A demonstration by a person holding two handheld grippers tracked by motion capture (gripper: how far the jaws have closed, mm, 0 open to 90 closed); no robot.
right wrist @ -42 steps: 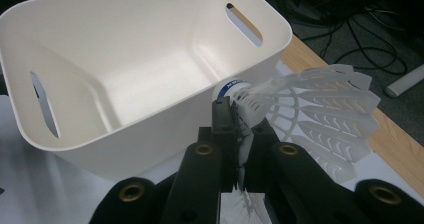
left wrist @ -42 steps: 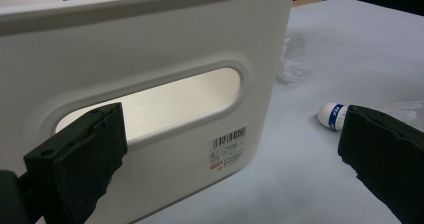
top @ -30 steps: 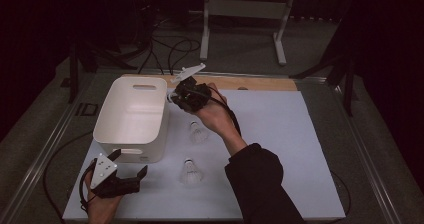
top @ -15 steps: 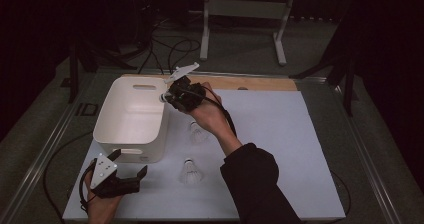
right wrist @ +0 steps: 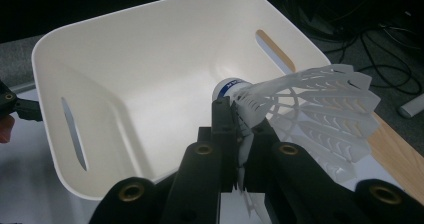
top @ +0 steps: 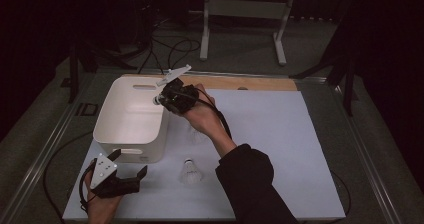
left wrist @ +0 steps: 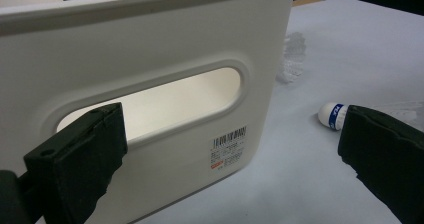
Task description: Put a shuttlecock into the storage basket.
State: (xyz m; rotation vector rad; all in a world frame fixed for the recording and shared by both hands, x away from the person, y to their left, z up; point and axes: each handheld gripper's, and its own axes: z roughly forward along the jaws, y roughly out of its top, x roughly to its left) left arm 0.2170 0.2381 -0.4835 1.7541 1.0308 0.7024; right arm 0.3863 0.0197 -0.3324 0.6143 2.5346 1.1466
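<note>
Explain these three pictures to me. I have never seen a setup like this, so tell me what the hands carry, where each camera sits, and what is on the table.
A person works at a table with a hand-held two-jaw gripper in each hand. The high view looks down from above; the other two cameras ride on the grippers and look along their black jaws. On the white mat stands a white bin with handle slots. The right gripper is shut on a white plastic shuttlecock, holding it by the skirt over the bin's rim. The left gripper rests open near the bin's front wall, holding nothing. Two more shuttlecocks lie on the mat: one near the front, another beside the bin.
</note>
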